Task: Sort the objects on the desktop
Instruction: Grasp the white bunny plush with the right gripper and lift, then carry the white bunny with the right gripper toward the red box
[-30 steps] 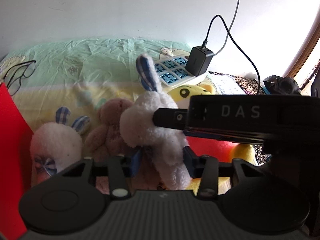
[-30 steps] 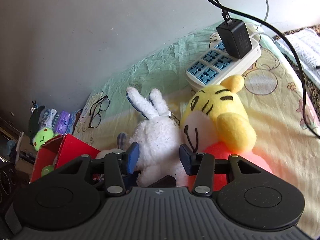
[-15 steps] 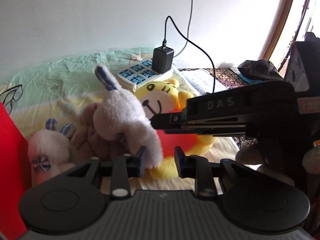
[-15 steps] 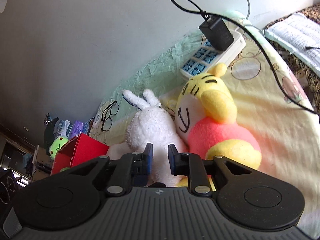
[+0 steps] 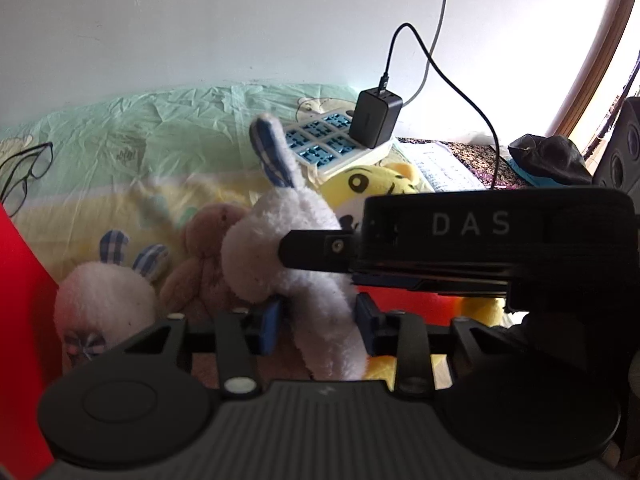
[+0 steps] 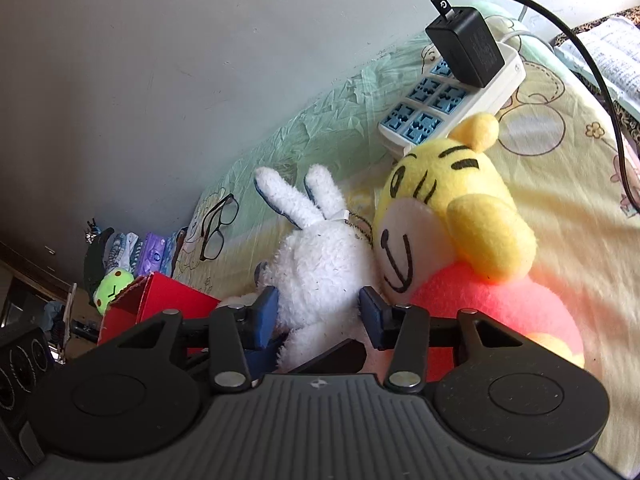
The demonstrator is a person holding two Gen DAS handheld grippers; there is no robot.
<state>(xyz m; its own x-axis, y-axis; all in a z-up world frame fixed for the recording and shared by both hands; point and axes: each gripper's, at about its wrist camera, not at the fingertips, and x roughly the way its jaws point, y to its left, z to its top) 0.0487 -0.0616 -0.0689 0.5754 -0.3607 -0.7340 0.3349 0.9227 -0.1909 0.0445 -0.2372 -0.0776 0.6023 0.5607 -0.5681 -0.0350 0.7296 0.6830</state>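
**Settling one firm grip on the white rabbit**

Pinching a lower limb of the fluffy white plush rabbit with blue-checked ears (image 5: 288, 240) in the left tool (image 5: 318, 324): set narrow, easing open, fur touching both blue pads. Straddling the same toy's body with the right tool (image 6: 318, 316): spreading wider, pads at the edge of the fur rather than biting in.

Seems propped up rather than flat on the sheet-covered bench (image 5: 120, 148). Leans hard against the face of the yellow tiger plush with the red body (image 6: 460, 216). Sits just in front of a brown plush bear (image 5: 208, 264) and a second white plush rabbit (image 5: 104, 304).

Reads as a regrip or a hand-over between tools.
- Choose one tool as carrier.
- Close it on the thick of the body before freeing the other.
- Avoid the thin ears and the bead chain (image 6: 362, 228) at the neck, which are likely to slip or snag.
- Lift clear of the tiger first, so as not to drag it along.
- Swing toward the red cardboard box (image 6: 160, 296) at the left, probably the place for soft toys.
- Stay well away from the white power strip with blue sockets (image 6: 440, 100), the black charger (image 6: 466, 46) plugged into it, and the black-rimmed glasses (image 6: 218, 228).
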